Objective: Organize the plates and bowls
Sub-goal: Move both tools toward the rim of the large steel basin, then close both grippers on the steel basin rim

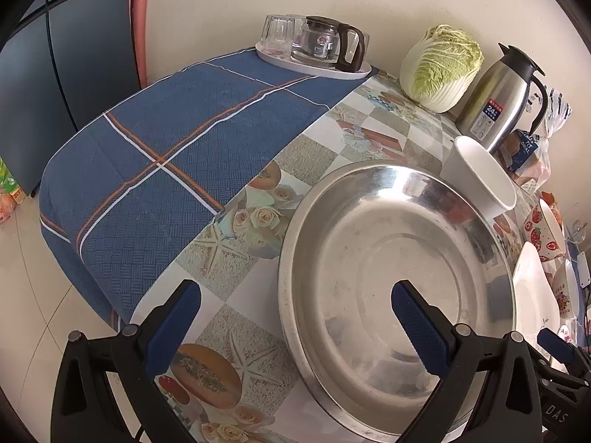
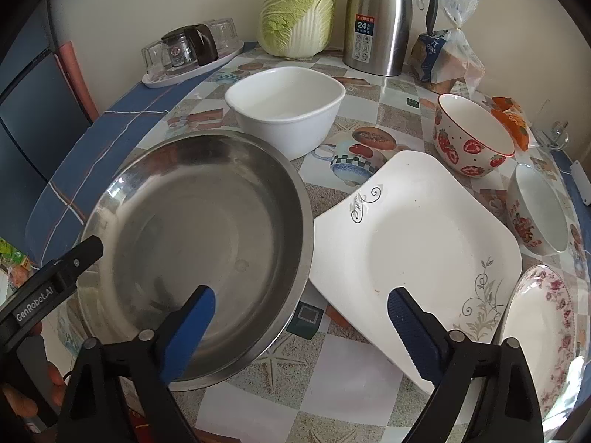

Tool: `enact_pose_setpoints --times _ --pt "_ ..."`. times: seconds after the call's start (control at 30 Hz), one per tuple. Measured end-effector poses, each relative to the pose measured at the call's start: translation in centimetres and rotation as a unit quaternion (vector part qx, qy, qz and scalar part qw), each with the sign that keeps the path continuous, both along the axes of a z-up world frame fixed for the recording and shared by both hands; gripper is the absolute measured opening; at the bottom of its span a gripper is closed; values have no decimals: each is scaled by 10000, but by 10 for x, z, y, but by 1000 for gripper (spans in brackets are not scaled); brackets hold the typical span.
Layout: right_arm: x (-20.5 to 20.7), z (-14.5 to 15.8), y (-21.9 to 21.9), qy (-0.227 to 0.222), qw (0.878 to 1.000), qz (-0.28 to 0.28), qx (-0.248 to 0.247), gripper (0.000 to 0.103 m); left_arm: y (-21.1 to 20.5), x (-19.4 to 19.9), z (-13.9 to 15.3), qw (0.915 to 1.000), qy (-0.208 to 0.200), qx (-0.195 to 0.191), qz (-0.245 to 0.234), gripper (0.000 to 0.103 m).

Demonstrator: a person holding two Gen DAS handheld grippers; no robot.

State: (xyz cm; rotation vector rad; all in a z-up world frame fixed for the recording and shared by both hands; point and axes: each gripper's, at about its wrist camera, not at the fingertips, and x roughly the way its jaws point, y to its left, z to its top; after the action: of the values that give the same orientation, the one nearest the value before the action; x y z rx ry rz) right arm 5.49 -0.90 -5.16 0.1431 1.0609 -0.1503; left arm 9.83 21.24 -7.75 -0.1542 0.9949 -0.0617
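Observation:
A large steel basin sits on the table. My left gripper is open and empty, its jaws astride the basin's near-left rim. My right gripper is open and empty, over the gap between the basin and a white square plate. A white square bowl stands behind. A strawberry bowl, a flowered bowl and a rose-patterned plate are at the right.
A cabbage, a steel thermos jug, a bread bag and a tray with a glass pot and cups stand along the wall. A blue checked cloth covers the table's left part.

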Motion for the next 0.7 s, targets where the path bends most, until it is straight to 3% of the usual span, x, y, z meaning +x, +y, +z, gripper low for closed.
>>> enact_pose_setpoints --times 0.13,0.4,0.7 --pt "1 -4 0 63 9996 75 262 80 -2 1 -2 10000 43 61 -53 97" --pt "0 -8 3 82 9971 246 712 59 -2 3 -8 9998 115 -101 -133 66" --pt "4 -24 -10 343 9943 -85 1005 27 -3 9 -16 9996 230 -59 -155 43"
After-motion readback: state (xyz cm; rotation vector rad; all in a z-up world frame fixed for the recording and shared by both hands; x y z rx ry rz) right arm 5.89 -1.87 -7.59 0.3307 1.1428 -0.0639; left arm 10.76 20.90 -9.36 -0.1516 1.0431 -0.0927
